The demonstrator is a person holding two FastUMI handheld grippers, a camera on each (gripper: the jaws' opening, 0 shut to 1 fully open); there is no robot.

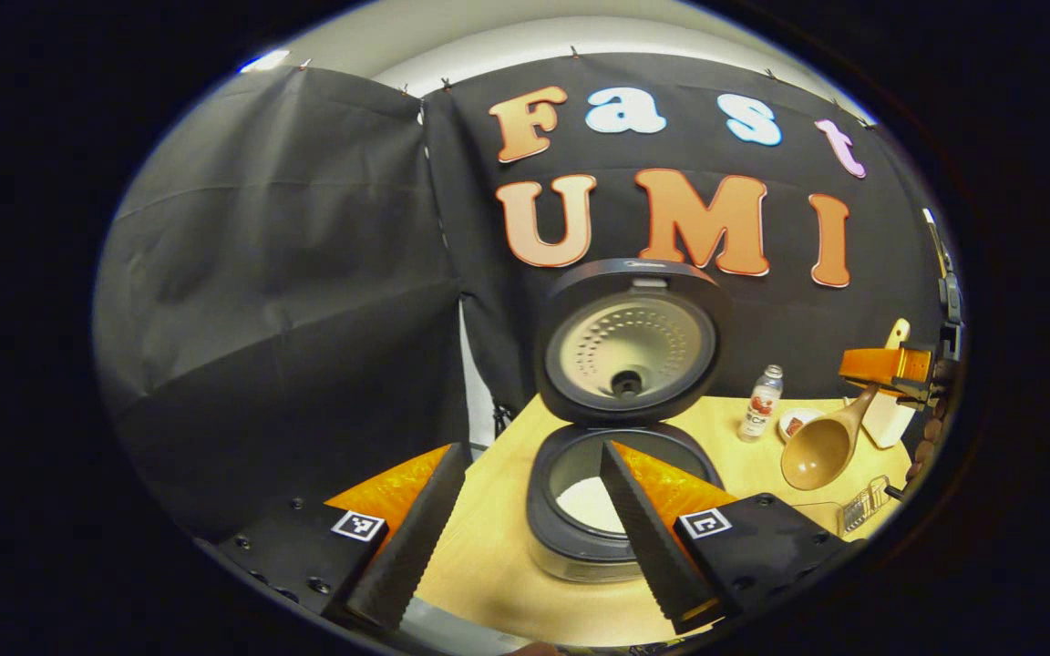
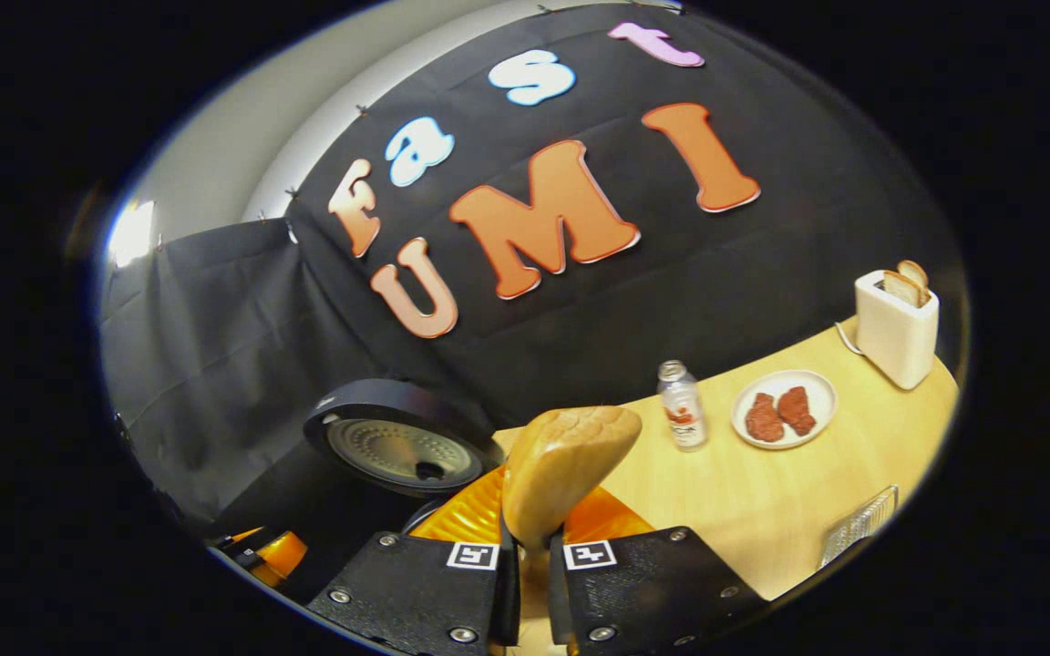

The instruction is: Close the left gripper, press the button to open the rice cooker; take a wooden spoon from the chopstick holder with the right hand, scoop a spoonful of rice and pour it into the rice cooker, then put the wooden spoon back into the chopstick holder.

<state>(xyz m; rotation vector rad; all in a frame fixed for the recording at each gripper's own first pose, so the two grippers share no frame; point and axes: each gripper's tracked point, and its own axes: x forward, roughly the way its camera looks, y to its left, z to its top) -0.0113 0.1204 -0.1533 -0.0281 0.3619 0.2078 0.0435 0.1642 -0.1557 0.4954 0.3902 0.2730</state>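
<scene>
Two grippers work over a pale wooden tabletop (image 1: 498, 538), and the biggest thing on it is the rice cooker (image 1: 621, 510), lid (image 1: 632, 342) standing upright and open at the far side of its pot. In the left gripper view white rice shows low in the pot, partly hidden by one finger. The left gripper (image 1: 525, 528) hangs just near of the cooker with its two fingers spread wide and nothing between them.

At the right edge of that view the right gripper (image 1: 890, 369) holds the spoon (image 1: 821, 446) by its handle; the bowl hangs down and toward the cooker, concave side facing the camera, apparently empty. In the right gripper view the right gripper (image 2: 530, 565) has its fingers pressed together on the handle of the spoon (image 2: 566, 474), whose long axis runs straight out along the fingers, bowl back upward.

From this gripper the cooker's lid (image 2: 402, 446) lies to the left and a little farther off, well apart from the spoon. I judge the pouring done or not yet begun; I cannot tell which. Either way the right hand is the one carrying the spoon.

Smaller things sit far right: a toaster (image 2: 894, 333), a plate (image 2: 785, 378) with two reddish pieces, a small bottle (image 2: 682, 405), and a wire rack (image 2: 858, 524) at the near right edge.
</scene>
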